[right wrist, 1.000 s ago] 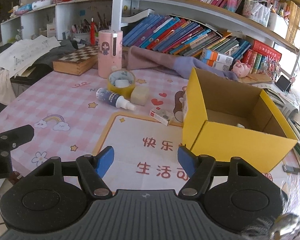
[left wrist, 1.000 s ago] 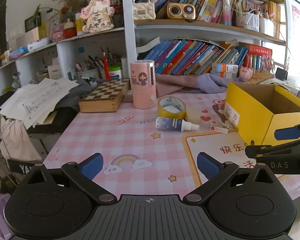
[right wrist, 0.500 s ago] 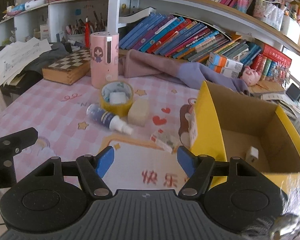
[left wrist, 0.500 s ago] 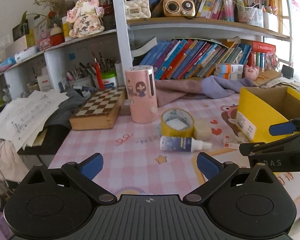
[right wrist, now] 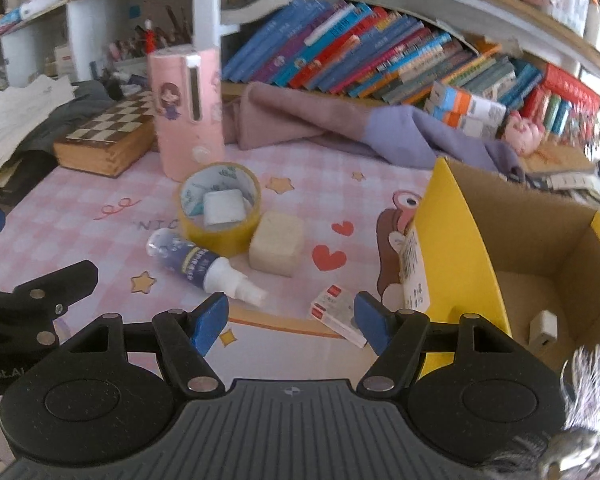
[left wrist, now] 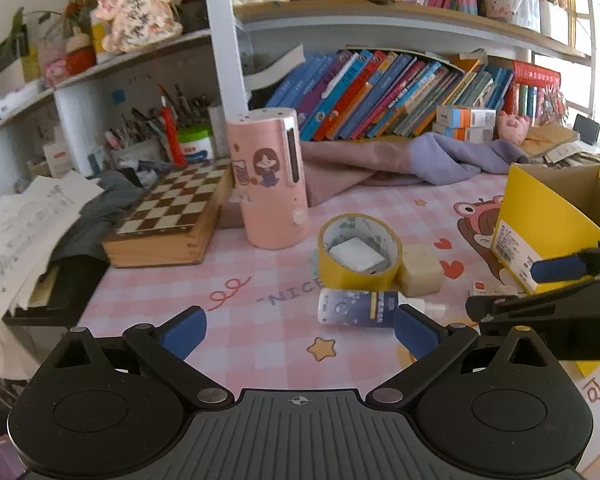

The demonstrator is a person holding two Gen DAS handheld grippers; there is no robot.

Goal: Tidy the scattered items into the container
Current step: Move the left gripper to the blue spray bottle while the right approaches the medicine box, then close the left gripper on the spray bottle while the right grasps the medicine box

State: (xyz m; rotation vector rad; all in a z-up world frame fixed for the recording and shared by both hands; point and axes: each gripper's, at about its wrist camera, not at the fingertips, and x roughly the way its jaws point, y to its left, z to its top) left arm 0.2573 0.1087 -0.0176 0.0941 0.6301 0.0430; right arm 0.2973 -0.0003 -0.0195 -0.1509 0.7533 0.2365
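Both tools stand part open and empty. In its own view the right tool (right wrist: pixel 290 322) has the small red-and-white flat packet (right wrist: pixel 336 314) just ahead of its blue pads; the left tool (left wrist: pixel 298 330) faces the dark blue spray bottle with white nozzle (left wrist: pixel 360 307), which lies on its side.

Container: the yellow cardboard box (right wrist: pixel 452 248), open at the top, stands at 3 o'clock of the scattered group and holds one small white block (right wrist: pixel 543 327).

Step in hand, as judged: approach for a first pick. The packet lies flat against the pink checked tabletop (right wrist: pixel 80 236), just beside the box wall; the right tool should come down steeply with pads astride the packet's short sides, keeping clear of the box. The bottle is round and may roll; the left tool should grip across the body, not the nozzle.

Other items: a yellow tape roll (right wrist: pixel 220 208) with a white square piece inside it, touching a cream block (right wrist: pixel 277 249) at its 4 o'clock; the bottle lies at the roll's 7 o'clock.

Obstructions: a tall pink cylinder (right wrist: pixel 186 114) and a wooden chessboard box (right wrist: pixel 108 136) stand at 11 o'clock, behind the group, well clear. The two tools work close together; collision risk is present.
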